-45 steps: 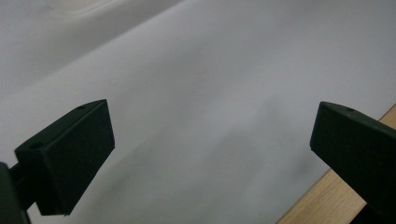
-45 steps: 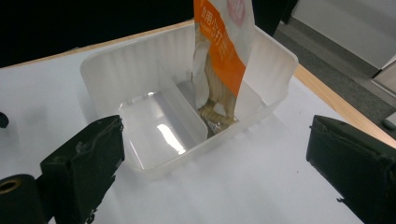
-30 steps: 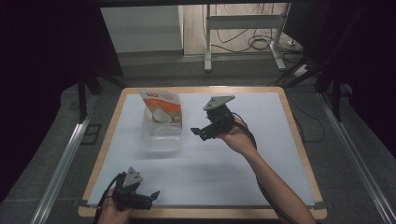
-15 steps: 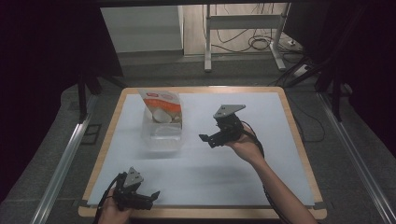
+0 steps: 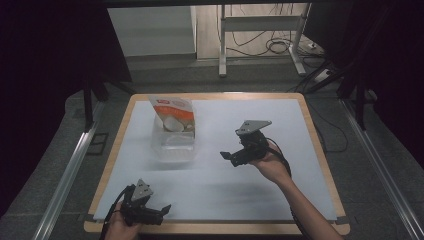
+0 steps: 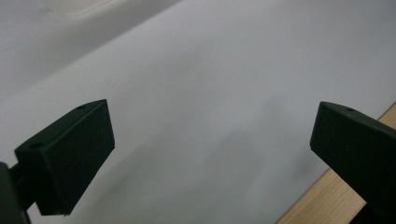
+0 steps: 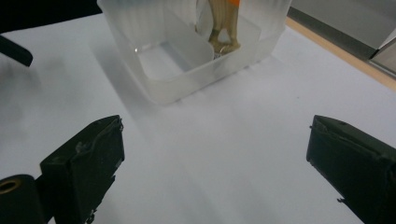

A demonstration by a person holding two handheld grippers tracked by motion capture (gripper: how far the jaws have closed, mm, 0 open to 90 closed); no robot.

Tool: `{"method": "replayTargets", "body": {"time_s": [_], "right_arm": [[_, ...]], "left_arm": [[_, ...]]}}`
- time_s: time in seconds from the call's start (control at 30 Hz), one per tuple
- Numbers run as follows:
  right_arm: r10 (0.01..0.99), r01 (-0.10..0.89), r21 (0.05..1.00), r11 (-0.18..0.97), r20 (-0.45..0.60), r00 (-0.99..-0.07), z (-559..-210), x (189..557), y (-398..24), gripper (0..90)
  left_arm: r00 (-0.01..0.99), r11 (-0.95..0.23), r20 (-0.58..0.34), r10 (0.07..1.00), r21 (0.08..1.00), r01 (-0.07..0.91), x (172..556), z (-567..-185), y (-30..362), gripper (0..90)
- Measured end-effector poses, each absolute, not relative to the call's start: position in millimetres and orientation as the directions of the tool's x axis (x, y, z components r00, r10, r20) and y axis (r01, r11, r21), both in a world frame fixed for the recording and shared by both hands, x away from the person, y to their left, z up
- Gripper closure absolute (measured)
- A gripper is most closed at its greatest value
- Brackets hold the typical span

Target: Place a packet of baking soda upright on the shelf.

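Note:
A clear plastic tub (image 5: 172, 142) stands on the white table sheet (image 5: 280, 125), left of centre. An orange and white snack bag (image 5: 173, 115) stands upright in its far end; the right gripper view has the tub (image 7: 187, 60) ahead, with the bag's lower edge (image 7: 224, 23) inside it. My right gripper (image 5: 227, 156) is held above the sheet to the right of the tub, open, its jaws wide apart with nothing between them. My left gripper (image 5: 162, 210) lies low near the table's front left edge, open and empty over bare sheet (image 6: 205, 116).
The wooden table edge (image 5: 210, 227) runs close in front of my left gripper and shows in the left gripper view as a wooden strip (image 6: 327, 196). Metal rails (image 5: 70, 165) flank the table. Cables and a stand (image 5: 260, 30) lie on the floor beyond.
My right gripper has drawn back from beside the tub toward the front right and dropped lower. The left gripper has stayed put.

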State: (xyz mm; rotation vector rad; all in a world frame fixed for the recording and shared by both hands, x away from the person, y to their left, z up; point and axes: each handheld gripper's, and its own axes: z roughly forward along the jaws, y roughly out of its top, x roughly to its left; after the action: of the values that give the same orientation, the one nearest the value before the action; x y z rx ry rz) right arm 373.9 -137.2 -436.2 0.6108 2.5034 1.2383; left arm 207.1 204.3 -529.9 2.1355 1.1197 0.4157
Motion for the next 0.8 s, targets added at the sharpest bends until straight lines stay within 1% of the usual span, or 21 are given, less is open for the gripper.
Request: {"method": "replayTargets", "body": {"time_s": [0.37, 0.8], "right_arm": [[0.491, 0.253, 0.783, 0.569, -0.077, -0.868, -443.9, 355.3, -153.1, 4.0], [0.542, 0.290, 0.790, 0.540, -0.063, -0.838, -440.8, 330.0, -189.9, 3.4]], "left_arm": [[0.578, -0.391, -0.038, 0.815, 0.700, 0.597, 207.2, -529.7, 205.4, 0.0], [0.581, -0.396, -0.034, 0.813, 0.699, 0.595, 207.5, -529.6, 204.7, 0.0]]}}
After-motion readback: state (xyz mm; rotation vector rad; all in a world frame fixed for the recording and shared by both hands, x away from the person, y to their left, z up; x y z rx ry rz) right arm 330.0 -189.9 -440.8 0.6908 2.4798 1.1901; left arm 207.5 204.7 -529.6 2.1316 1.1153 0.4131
